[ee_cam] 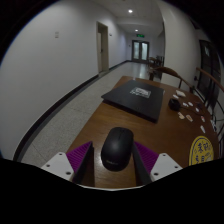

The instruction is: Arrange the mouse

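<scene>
A black computer mouse [117,148] lies on the wooden table [98,125], between my two fingers. My gripper [115,160] is low over the table's near end, with its purple pads [80,158] on either side of the mouse. The right pad is close against the mouse's side, and a narrow gap shows between the left pad and the mouse. The mouse rests on the table, and its rear end is hidden below the fingers.
A flat black rectangular mat [135,98] lies beyond the mouse at the table's middle. A round yellow disc [201,152] lies to the right of the fingers, with small dark items [176,102] further back. A chair [172,72] stands beyond the table. A corridor runs along the left.
</scene>
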Demonstrator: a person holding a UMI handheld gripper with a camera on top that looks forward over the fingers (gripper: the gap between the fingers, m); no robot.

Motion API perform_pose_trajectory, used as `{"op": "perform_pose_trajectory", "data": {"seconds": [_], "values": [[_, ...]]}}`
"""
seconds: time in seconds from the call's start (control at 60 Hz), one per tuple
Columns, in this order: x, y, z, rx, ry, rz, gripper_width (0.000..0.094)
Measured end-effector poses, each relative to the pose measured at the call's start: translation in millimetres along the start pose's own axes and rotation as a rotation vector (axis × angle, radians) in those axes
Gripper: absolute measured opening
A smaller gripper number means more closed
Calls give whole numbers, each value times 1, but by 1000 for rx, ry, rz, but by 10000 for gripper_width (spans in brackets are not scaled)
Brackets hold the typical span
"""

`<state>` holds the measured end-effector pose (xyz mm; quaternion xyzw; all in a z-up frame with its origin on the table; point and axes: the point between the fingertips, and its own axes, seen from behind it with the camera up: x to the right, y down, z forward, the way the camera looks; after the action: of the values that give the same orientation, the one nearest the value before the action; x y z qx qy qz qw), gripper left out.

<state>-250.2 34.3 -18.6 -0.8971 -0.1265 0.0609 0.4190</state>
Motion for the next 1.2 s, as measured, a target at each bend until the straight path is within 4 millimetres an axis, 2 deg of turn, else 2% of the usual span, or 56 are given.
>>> {"op": "perform_pose_trajectory", "data": {"seconds": [0.033, 0.1, 0.217, 0.283, 0.317, 0.35, 0.4, 0.483, 0.55, 0.6, 0.65, 0.683, 0.7, 0.783, 0.817, 0.867, 0.95, 0.967, 0.983, 1.117, 1.2], "values": [[1, -1, 5, -6, 13, 15, 789], [5, -5, 10, 2, 35, 36, 485], [-3, -10, 11, 23, -9, -26, 374], [-7, -9, 1, 23, -60, -56, 352], [-8, -18, -14, 54, -77, -58, 353], [-2, -33, -33, 112, -88, -54, 352], [20, -61, -68, 208, -72, -36, 352], [71, -110, -137, 373, -21, 5, 352], [140, -122, -179, 458, 69, 33, 351], [193, -112, -195, 471, 148, 69, 351], [236, -83, -197, 423, 206, 112, 350], [259, -57, -190, 377, 224, 147, 348], [272, -54, -179, 348, 228, 169, 348], [306, 9, -142, 191, 245, 216, 350], [309, 33, -134, 150, 245, 220, 349], [312, 53, -118, 109, 239, 212, 350], [318, 71, -102, 47, 236, 216, 350], [317, 77, -102, 37, 232, 216, 387], [317, 78, -102, 46, 230, 214, 364], [316, 77, -102, 37, 192, 221, 509], [313, 80, -113, 23, 158, 199, 726]]}}
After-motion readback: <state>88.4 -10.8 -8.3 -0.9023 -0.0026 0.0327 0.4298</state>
